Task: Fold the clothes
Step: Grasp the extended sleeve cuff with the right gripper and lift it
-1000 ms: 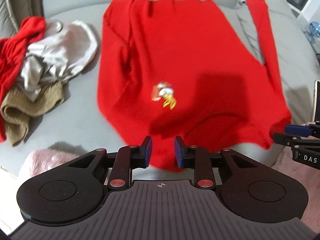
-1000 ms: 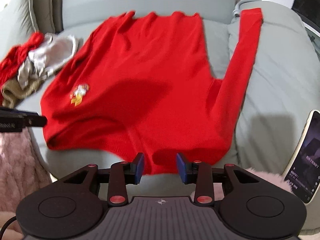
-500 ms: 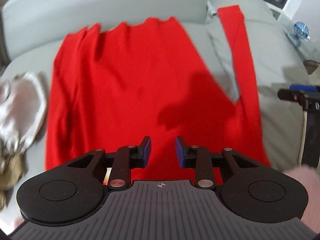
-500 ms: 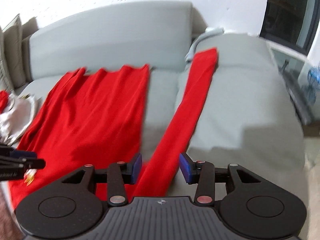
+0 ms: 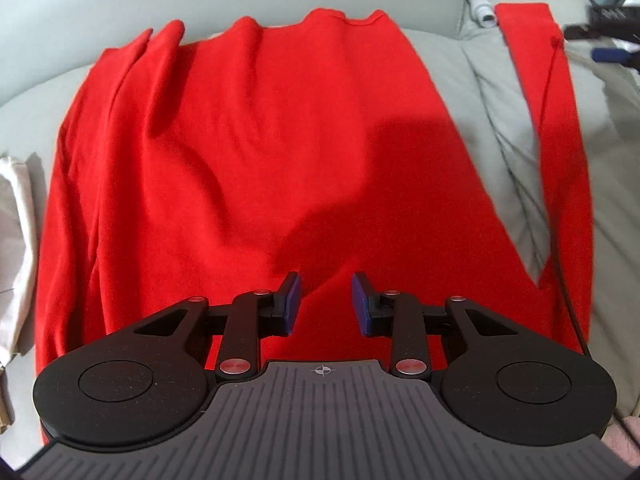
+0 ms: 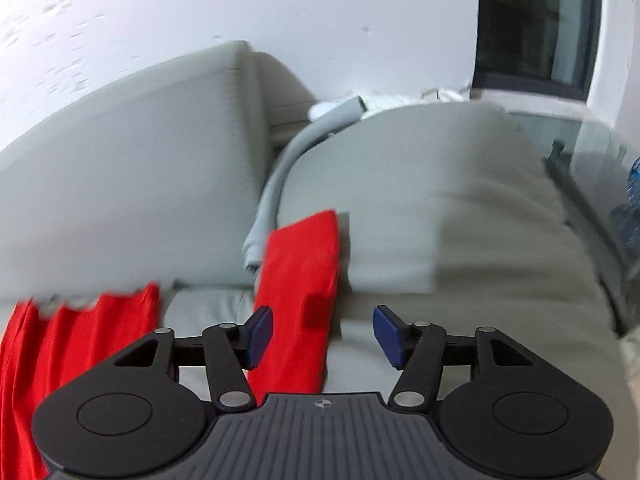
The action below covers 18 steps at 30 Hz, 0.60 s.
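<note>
A red long-sleeved sweater (image 5: 260, 160) lies flat on the grey sofa seat, hem toward the backrest. Its right sleeve (image 5: 560, 140) stretches up onto the armrest cushion. My left gripper (image 5: 325, 292) hovers above the lower middle of the sweater, open, with nothing between its blue pads. My right gripper (image 6: 323, 332) hangs over the cuff end of the sleeve (image 6: 304, 272); its jaws are opening and the pads do not press the cloth. The sleeve lies under the gap, nearer the left pad. In the left wrist view the right gripper (image 5: 600, 40) shows blurred at the upper right.
A beige garment (image 5: 16, 240) lies at the left edge. A grey hose (image 6: 280, 176) runs down between the backrest (image 6: 140, 180) and the armrest cushion (image 6: 440, 220). A glass side table (image 6: 592, 152) and a dark window (image 6: 532, 20) lie to the right.
Both grippers have moved right along the sweater. The clothes pile has left the left wrist view. My right gripper swung to the sleeve's cuff and its jaws widened.
</note>
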Tool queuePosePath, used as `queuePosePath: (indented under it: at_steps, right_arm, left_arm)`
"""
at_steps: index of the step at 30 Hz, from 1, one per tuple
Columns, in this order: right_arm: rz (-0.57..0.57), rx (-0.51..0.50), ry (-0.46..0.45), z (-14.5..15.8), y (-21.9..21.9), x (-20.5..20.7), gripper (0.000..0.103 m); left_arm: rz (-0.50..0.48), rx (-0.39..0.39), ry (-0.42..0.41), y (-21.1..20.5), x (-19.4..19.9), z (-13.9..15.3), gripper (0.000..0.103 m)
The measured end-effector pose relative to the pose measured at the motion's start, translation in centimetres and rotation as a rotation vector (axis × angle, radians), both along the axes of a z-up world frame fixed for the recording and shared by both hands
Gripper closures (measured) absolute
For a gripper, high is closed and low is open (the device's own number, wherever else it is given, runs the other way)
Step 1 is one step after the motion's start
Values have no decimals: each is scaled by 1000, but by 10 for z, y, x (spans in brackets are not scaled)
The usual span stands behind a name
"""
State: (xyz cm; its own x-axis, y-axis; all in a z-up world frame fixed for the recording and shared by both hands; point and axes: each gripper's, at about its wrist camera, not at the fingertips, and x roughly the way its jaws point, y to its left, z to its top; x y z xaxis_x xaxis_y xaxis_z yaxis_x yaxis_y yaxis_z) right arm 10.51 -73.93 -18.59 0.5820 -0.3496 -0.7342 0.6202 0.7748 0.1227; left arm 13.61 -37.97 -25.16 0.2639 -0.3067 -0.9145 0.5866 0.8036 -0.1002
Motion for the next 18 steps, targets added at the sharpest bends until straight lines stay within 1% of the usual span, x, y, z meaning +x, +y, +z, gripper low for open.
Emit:
queuePosePath:
  at_steps: [2, 3, 4, 5, 6, 10, 13, 14, 16, 18]
  right_arm:
    - [-35, 27, 1, -8, -11, 9, 45]
    - [-47, 35, 5, -10, -14, 12, 53]
    - [-53, 32, 13, -10, -15, 13, 81]
    - [-55, 19, 13, -5, -13, 12, 96]
    - [-56, -5, 4, 4, -8, 7, 99]
    - [-65, -111, -27, 44, 11, -15, 99]
    - [-113, -251, -15, 91, 30, -44, 99]
    - [-130, -297, -11, 107, 36, -54, 99]
    - [-171, -416, 35, 144, 49, -75, 99]
    - [-182, -515, 98, 162, 60, -93, 99]
  left_arm:
    - [4, 3, 6, 4, 1, -4, 69]
    - [6, 7, 7, 6, 1, -5, 69]
    - [8, 10, 6, 9, 0, -5, 69]
    - [11, 13, 5, 12, 0, -5, 69]
    - [17, 15, 4, 15, -1, -4, 69]
    - [35, -3, -1, 27, -9, 5, 69]
    - [31, -23, -28, 43, -18, 21, 69]
    - [29, -35, -43, 54, -25, 30, 69]
    - [26, -46, -54, 63, -34, 38, 69]
    - [24, -56, -63, 71, -42, 45, 69]
